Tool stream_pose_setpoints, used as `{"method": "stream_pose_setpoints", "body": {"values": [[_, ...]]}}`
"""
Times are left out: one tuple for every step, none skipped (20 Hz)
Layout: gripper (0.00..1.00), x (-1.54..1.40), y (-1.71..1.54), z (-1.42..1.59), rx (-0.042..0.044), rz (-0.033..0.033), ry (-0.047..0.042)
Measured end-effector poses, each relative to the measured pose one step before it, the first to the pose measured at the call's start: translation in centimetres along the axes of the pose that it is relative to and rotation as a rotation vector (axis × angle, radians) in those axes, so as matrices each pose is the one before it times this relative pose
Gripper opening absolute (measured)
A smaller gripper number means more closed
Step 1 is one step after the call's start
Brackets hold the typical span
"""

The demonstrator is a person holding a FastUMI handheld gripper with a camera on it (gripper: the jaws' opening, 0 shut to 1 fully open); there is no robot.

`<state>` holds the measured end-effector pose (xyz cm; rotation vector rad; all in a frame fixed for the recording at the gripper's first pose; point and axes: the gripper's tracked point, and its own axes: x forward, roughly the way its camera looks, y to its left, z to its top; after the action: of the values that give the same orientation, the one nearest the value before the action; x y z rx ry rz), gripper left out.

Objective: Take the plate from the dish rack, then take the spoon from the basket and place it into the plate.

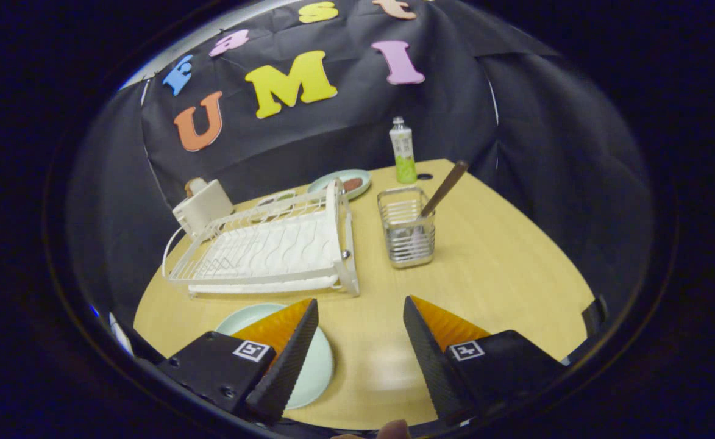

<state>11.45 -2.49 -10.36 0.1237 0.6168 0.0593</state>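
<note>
Black-and-orange gripper (360,329) fingers wide apart, holding nothing. Pale mint round plate (317,366) flat on wood table (503,268), under left finger. Ahead: empty white wire dish rack (272,250); beyond right finger, brown-handled spoon (442,189) leaning in metal wire basket (406,228).

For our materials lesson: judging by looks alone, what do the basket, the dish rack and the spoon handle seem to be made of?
The small square wire basket looks like polished metal: thin silvery bars that shine. The white dish rack looks like coated wire over a matte plastic tray, though painted metal is possible. The brown spoon handle looks like wood, dull and unreflective. The gripper has its jaws open, holding nothing.
</note>
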Motion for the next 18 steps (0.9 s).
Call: {"method": "stream_pose_setpoints", "body": {"values": [[0.93,-0.112,-0.842,1.012,-0.02633,-0.02189,-0.06847],[0.94,-0.124,-0.685,0.899,-0.02497,-0.01734,-0.06615],[0.95,0.305,-0.594,0.790,-0.01323,-0.01422,-0.05785],[0.97,0.562,-0.441,0.398,-0.00888,-0.00655,-0.03534],[0.98,0.832,-0.505,0.174,0.00472,-0.00493,-0.01819],[0.99,0.964,-0.435,-0.022,0.00561,0.00204,0.00474],[0.99,1.030,-0.627,0.050,0.01136,-0.00094,0.00082],[1.00,1.439,-0.734,0.177,0.01094,-0.00594,0.00252],[1.00,1.424,-0.692,-0.038,0.00642,-0.00825,0.00601],[1.00,1.191,-0.748,0.006,0.01751,-0.01287,0.01123],[1.00,1.109,-0.700,0.076,0.02419,-0.01790,0.00888],[1.00,0.847,-0.363,0.195,0.02098,-0.00114,0.00143],[1.00,0.745,-0.192,0.139,0.01055,-0.00430,0.00508],[1.00,0.564,0.026,0.198,0.00413,0.00669,0.00057],[1.00,0.977,-0.079,0.279,-0.00566,-0.00353,-0.00335],[1.00,0.382,-0.037,0.450,-0.00780,0.00091,-0.01026],[1.00,0.543,0.164,0.409,-0.00425,0.00269,-0.00826],[1.00,0.407,0.152,0.323,0.00226,0.00316,-0.00416]]}}
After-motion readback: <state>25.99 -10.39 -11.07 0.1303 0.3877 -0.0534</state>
